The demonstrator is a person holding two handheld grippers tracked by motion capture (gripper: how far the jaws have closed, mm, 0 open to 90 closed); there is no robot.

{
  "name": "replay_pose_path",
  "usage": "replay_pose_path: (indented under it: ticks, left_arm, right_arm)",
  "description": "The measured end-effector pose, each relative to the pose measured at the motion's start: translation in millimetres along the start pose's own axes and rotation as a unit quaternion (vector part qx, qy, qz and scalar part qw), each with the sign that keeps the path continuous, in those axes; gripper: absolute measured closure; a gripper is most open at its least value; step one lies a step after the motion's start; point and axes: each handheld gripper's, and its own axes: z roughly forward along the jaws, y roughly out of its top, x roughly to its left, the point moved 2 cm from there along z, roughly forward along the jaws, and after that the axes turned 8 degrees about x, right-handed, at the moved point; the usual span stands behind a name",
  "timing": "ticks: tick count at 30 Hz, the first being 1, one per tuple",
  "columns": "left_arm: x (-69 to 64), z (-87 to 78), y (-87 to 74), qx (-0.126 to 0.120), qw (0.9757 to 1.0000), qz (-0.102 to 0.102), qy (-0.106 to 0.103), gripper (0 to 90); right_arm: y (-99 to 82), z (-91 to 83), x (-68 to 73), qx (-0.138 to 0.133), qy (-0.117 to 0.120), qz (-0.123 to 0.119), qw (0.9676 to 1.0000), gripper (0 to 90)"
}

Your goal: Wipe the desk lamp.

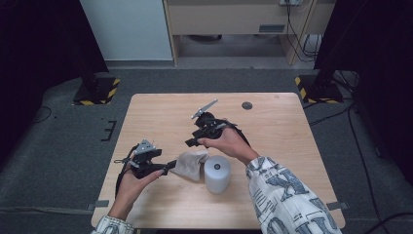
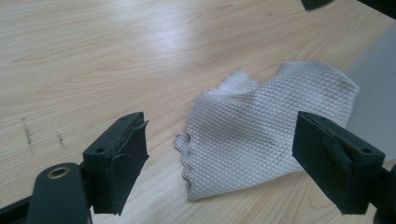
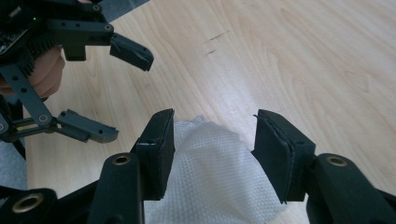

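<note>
- A light wooden table (image 1: 272, 126) has a crumpled white paper towel (image 1: 191, 164) lying on it, near the edge where the person stands.
- A white roll of paper towel (image 1: 217, 174) stands upright just to the right of the crumpled piece, touching it or nearly so.
- The left gripper (image 1: 170, 165) is low at the left side of the paper towel. Its jaws are spread wide.
- In the left gripper view, the paper towel (image 2: 261, 135) lies on the wood between and past the two black jaws. They do not press on it.
- The right gripper (image 1: 191, 142) is held above the far side of the paper towel, pointing down at it.
- In the right gripper view, its jaws are partly spread, with the paper towel (image 3: 210, 182) under the gap. The pads do not pinch it.
- That view also shows the left gripper (image 3: 112, 95) at the upper left, with its jaws apart.
</note>
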Motion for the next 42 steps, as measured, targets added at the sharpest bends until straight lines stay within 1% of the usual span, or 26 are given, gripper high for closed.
replay_pose_path:
  ticks: [2, 3, 4, 5, 9, 12, 15, 16, 20, 23, 24, 25, 26, 27, 28, 29, 30, 32, 33, 35, 36, 37, 38, 40, 42]
  left_arm:
    - [-1.9, 0.5, 0.5, 0.002, 1.0000, 0.008, -0.003, 17.0]
    - [-3.5, 1.0, 0.6, 0.001, 0.9999, 0.009, -0.007, 17.0]
    - [-4.9, 1.7, 0.6, 0.002, 0.9999, 0.013, -0.009, 16.8]
    - [-6.3, 2.6, 0.8, 0.003, 0.9998, 0.018, -0.011, 16.8]
    - [-13.5, 7.8, 1.9, 0.009, 0.9993, 0.031, -0.020, 15.7]
    - [-19.5, 12.6, 3.7, 0.012, 0.9987, 0.044, -0.024, 14.8]
    - [-23.5, 15.6, 6.1, 0.011, 0.9983, 0.052, -0.026, 14.1]
    - [-24.2, 16.2, 6.7, 0.009, 0.9983, 0.052, -0.026, 13.8]
    - [-28.1, 17.2, 13.1, 0.006, 0.9982, 0.052, -0.028, 13.9]
    - [-29.6, 16.1, 20.0, 0.002, 0.9986, 0.043, -0.031, 15.8]
    - [-30.1, 15.7, 23.2, 0.001, 0.9986, 0.043, -0.032, 16.8]
    - [-30.6, 15.7, 25.5, 0.000, 0.9985, 0.043, -0.032, 18.3]
    - [-31.0, 16.1, 27.6, 0.001, 0.9986, 0.042, -0.033, 19.1]
    - [-31.4, 16.6, 29.1, 0.001, 0.9986, 0.041, -0.034, 20.5]
    - [-31.7, 17.2, 31.1, 0.001, 0.9986, 0.040, -0.034, 20.5]
    - [-32.1, 17.9, 33.1, 0.002, 0.9986, 0.038, -0.036, 22.8]
    - [-32.4, 18.8, 35.4, 0.002, 0.9986, 0.038, -0.036, 22.8]
    - [-33.5, 21.5, 40.3, 0.007, 0.9986, 0.039, -0.035, 24.4]
    - [-33.9, 22.5, 42.0, 0.008, 0.9986, 0.039, -0.035, 24.9]
    - [-35.3, 25.2, 47.3, 0.011, 0.9984, 0.041, -0.036, 25.9]
    - [-36.6, 26.5, 49.3, 0.014, 0.9983, 0.042, -0.037, 26.7]
    - [-37.6, 27.9, 51.2, 0.016, 0.9981, 0.046, -0.037, 27.2]
    - [-38.3, 29.1, 52.4, 0.019, 0.9980, 0.048, -0.036, 27.5]
    - [-39.3, 33.4, 54.7, 0.028, 0.9976, 0.051, -0.038, 28.0]
    - [-39.0, 40.2, 54.7, 0.038, 0.9971, 0.049, -0.044, 27.9]
  right_arm:
    - [-3.4, -5.6, -3.2, -0.008, -0.005, 0.005, 0.9999, 47.7]
    - [-3.4, -5.6, -3.2, -0.008, -0.005, 0.005, 0.9999, 47.7]
    - [-8.4, -11.3, -7.1, -0.015, -0.011, 0.012, 0.9998, 47.2]
    - [-8.4, -11.3, -7.1, -0.015, -0.011, 0.012, 0.9998, 47.2]
    - [-21.9, -23.1, -14.8, -0.031, -0.023, 0.029, 0.9988, 46.2]
    - [-34.2, -32.4, -22.2, -0.045, -0.034, 0.045, 0.9974, 46.2]
    - [-44.5, -39.7, -28.0, -0.050, -0.045, 0.055, 0.9962, 46.2]
    - [-49.0, -43.1, -30.3, -0.054, -0.048, 0.063, 0.9953, 46.4]
    - [-64.5, -54.5, -38.6, -0.063, -0.060, 0.074, 0.9935, 47.5]
    - [-80.3, -64.5, -45.7, -0.073, -0.069, 0.090, 0.9908, 50.2]
    - [-86.1, -67.5, -48.4, -0.075, -0.075, 0.093, 0.9900, 51.1]
    - [-93.9, -71.2, -51.2, -0.080, -0.082, 0.099, 0.9884, 53.4]
    - [-100.4, -73.9, -53.1, -0.084, -0.084, 0.105, 0.9874, 54.6]
    - [-112.1, -77.5, -56.5, -0.086, -0.089, 0.107, 0.9864, 58.8]
    - [-112.1, -77.5, -56.5, -0.086, -0.089, 0.107, 0.9864, 58.8]
    - [-125.3, -80.3, -59.1, -0.087, -0.093, 0.114, 0.9852, 61.5]
    - [-125.3, -80.3, -59.1, -0.087, -0.093, 0.114, 0.9852, 61.5]
    - [-139.8, -81.6, -62.9, -0.087, -0.102, 0.122, 0.9835, 62.8]
    - [-145.9, -82.0, -64.1, -0.089, -0.105, 0.130, 0.9819, 63.2]
    - [-156.2, -82.3, -66.1, -0.092, -0.106, 0.139, 0.9802, 63.3]
    - [-163.1, -82.1, -66.7, -0.096, -0.109, 0.144, 0.9788, 63.3]
    - [-168.5, -82.4, -66.4, -0.095, -0.107, 0.147, 0.9787, 63.2]
    - [-173.7, -82.3, -66.5, -0.096, -0.111, 0.148, 0.9780, 63.2]
    - [-181.9, -82.5, -65.6, -0.099, -0.109, 0.156, 0.9768, 62.8]
    - [-191.4, -83.1, -66.8, -0.102, -0.116, 0.161, 0.9748, 61.0]
